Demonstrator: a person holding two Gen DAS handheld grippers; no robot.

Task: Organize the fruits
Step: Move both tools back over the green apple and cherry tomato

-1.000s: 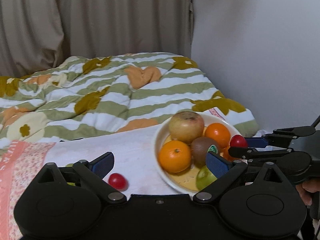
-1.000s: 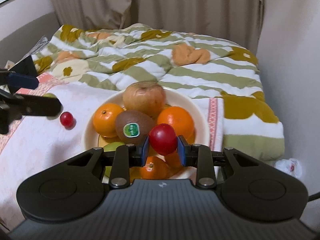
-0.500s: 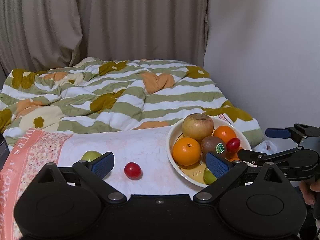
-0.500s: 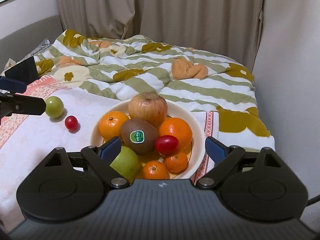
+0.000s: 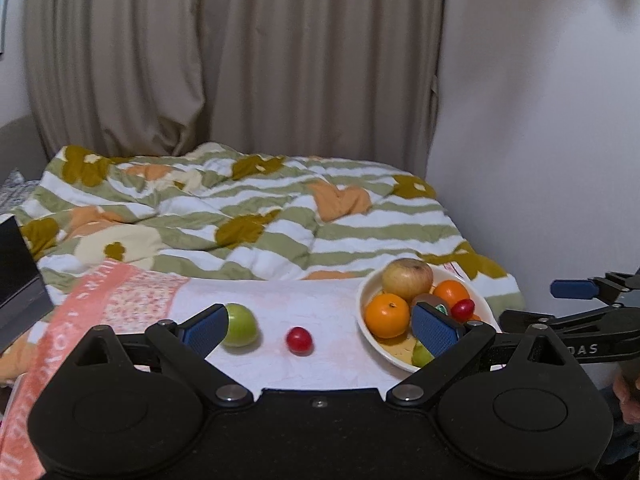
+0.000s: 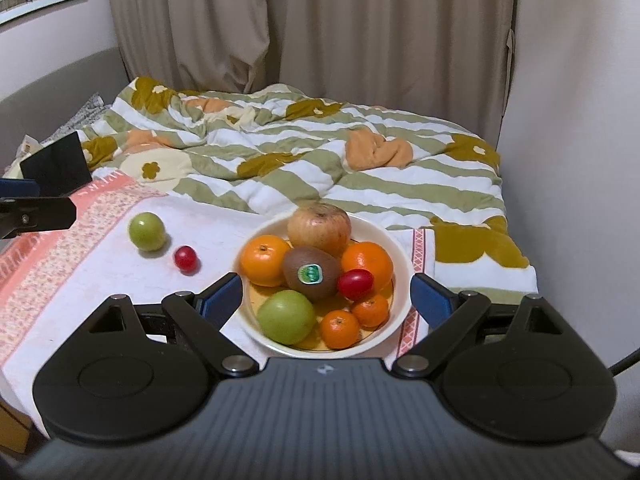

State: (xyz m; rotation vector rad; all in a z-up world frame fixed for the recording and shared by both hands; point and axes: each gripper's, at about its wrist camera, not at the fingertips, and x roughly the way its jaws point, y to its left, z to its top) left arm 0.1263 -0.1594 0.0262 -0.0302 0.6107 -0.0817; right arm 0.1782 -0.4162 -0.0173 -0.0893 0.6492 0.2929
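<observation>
The red tomato (image 6: 355,283) lay in the bowl (image 6: 402,264), oval, with its long axis running roughly left to right in the right wrist view and its right end tipped slightly up. It touched the kiwi (image 6: 310,273) on its left and rested against an orange (image 6: 368,263) behind it, with a small mandarin (image 6: 370,310) just in front. The kiwi's sticker faced the camera. Also in the bowl were an apple (image 6: 319,229) at the back, a second orange (image 6: 264,259) at the left, a green fruit (image 6: 285,317) at the front and another small mandarin (image 6: 340,329).

The right gripper (image 6: 326,298) had just been opening; its jaws stood wide apart, one on each side of the bowl's near rim, gripping nothing.

On the pale cloth (image 6: 100,280) left of the bowl lay a second small tomato (image 6: 185,258) and a loose green fruit (image 6: 146,231), near each other and apparently not touching.

The left gripper (image 5: 320,326) was also spread wide and empty. In its view its left pad overlapped the loose green fruit; contact could not be judged.

A striped quilt (image 6: 304,160) lay beyond the cloth.
</observation>
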